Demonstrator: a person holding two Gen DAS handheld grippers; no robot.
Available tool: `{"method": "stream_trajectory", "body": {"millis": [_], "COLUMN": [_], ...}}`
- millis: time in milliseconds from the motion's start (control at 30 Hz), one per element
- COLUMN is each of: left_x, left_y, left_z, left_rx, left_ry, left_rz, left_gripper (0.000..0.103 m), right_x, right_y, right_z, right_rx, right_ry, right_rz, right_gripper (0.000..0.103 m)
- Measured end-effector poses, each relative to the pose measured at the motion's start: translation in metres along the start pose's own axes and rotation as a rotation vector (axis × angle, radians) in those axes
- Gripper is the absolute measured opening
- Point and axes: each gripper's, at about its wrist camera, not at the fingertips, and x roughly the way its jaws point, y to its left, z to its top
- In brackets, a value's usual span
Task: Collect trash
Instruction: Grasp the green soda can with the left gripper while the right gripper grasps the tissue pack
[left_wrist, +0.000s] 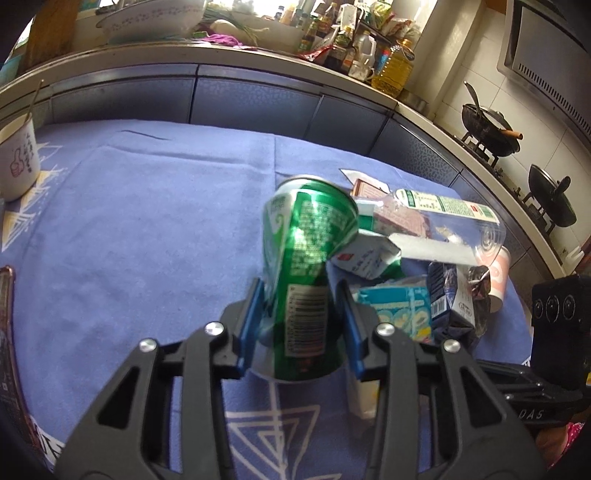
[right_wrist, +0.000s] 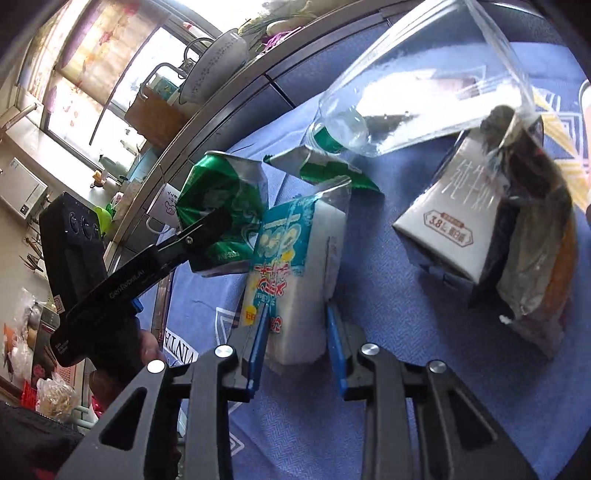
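A dented green drink can (left_wrist: 306, 258) stands tilted between the blue pads of my left gripper (left_wrist: 300, 291), which is shut on its lower half. The same can (right_wrist: 225, 206) shows at the left of the right wrist view, with a black finger (right_wrist: 199, 232) of the left gripper across it. My right gripper (right_wrist: 297, 310) is shut on a white packet with a teal printed wrapper (right_wrist: 295, 266), which stands on the blue cloth. That packet (left_wrist: 399, 310) lies just right of the can in the left wrist view.
More trash is piled nearby: a clear plastic bottle (right_wrist: 406, 92) with a green label, a white milk carton (right_wrist: 447, 218), a dark crumpled bag (right_wrist: 532, 240), a dark blue carton (left_wrist: 450, 295) and a pink paper cup (left_wrist: 498, 273). A white mug (left_wrist: 18, 162) stands far left on the blue tablecloth (left_wrist: 147, 221).
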Motion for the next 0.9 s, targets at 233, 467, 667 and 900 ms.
{"method": "stream_trajectory", "body": {"millis": [233,467,667,900], "left_x": [-0.015,-0.018,-0.017,-0.014], "left_y": [0.018,0.022,0.022,0.029], "left_z": [-0.013,-0.02,-0.02,-0.02], "left_rx": [-0.076,-0.092,-0.09,-0.111], "left_ry": [0.016,0.017,0.02,0.029], "left_rz": [-0.029,-0.035,-0.034,-0.028], "left_gripper": [0.034,0.034,0.034,0.047], "right_x": [-0.024,-0.04,-0.031,-0.032], "right_y": [-0.003,-0.01,-0.012,-0.031], "right_z": [-0.016,-0.029,-0.027,-0.027], "right_rx": [-0.049,-0.044,-0.012,0.097], "right_ry": [0.009,-0.004,0.019,0.015], "right_rz": [-0.033,-0.08,-0.069,-0.014], "right_gripper": [0.027,0.027,0.025,0.046]}}
